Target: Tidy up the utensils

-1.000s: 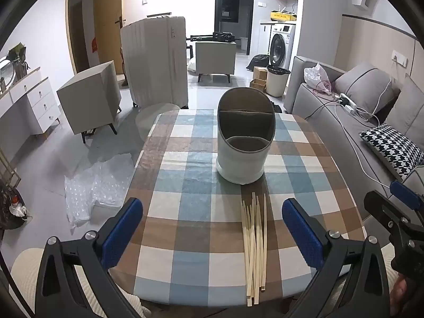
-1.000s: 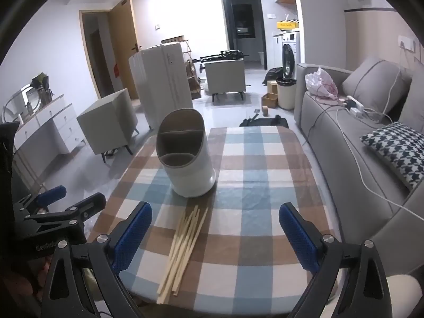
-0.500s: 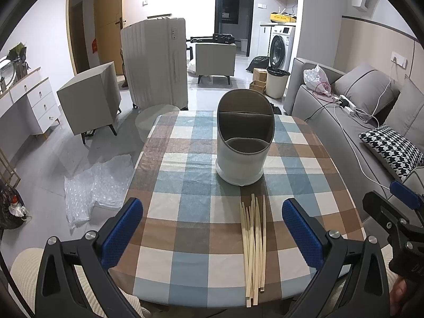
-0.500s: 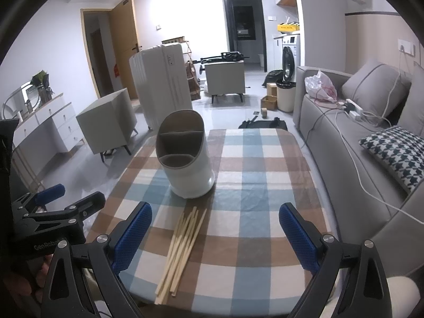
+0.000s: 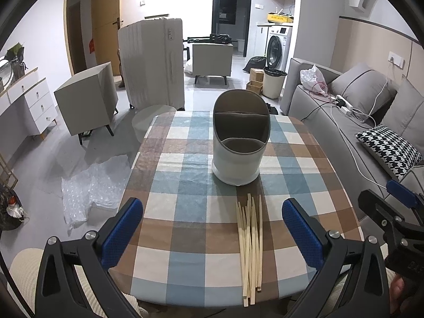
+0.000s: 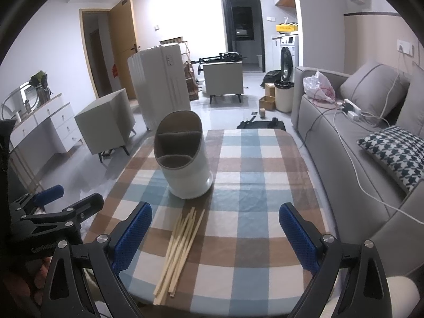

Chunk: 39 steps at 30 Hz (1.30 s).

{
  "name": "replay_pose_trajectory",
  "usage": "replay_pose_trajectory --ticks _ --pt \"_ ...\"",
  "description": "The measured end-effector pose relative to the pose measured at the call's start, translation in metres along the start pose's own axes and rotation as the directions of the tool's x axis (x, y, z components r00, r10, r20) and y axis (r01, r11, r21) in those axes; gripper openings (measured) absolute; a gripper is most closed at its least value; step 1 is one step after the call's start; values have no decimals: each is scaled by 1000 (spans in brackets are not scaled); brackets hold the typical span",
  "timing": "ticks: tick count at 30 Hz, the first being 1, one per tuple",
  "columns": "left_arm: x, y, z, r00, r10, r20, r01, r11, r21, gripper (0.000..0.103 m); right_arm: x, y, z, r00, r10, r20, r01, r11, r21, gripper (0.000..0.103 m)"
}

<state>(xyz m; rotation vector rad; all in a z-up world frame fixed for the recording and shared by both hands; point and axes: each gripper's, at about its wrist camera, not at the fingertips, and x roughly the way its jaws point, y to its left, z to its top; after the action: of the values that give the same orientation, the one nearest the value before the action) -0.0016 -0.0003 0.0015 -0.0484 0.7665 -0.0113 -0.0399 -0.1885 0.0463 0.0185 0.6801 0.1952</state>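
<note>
Chopsticks of pale wood [image 5: 249, 241] lie in a loose bundle on the checked blue, brown and white tablecloth [image 5: 185, 212], near the table's front edge and just short of the white oval utensil holder with grey-brown divided compartments [image 5: 239, 143], whose sections look empty. Nothing is gripped, so the task seems to be at its very start: the approach. Left gripper [image 5: 212, 228] hovers over the near edge with its blue-padded jaws spread wide and empty; right gripper [image 6: 214, 234] does the same, wide and empty, with the bundle just inside its left pad. Next move, I judge, calls for one gripper to drop low, straddle the sticks crosswise and close firmly.
</note>
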Motion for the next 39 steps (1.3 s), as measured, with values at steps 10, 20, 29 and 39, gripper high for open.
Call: replay_pose_trajectory --ticks 10,20,29,39 --pt "0 -2 -1 1000 0 1 0 1000 -2 102 0 0 -1 1000 -6 0 6 1000 2 97" --pt "3 -2 -3 1000 -9 -16 9 1000 -13 102 1 -1 -2 1000 -8 1 8 1000 2 97" --pt "14 5 -2 998 -12 -62 9 999 -48 102 5 -4 -1 1000 16 -10 -16 1000 18 96" --pt "75 17 -3 968 -33 -248 6 994 -106 98 30 -24 7 1000 -2 -27 5 997 77 96"
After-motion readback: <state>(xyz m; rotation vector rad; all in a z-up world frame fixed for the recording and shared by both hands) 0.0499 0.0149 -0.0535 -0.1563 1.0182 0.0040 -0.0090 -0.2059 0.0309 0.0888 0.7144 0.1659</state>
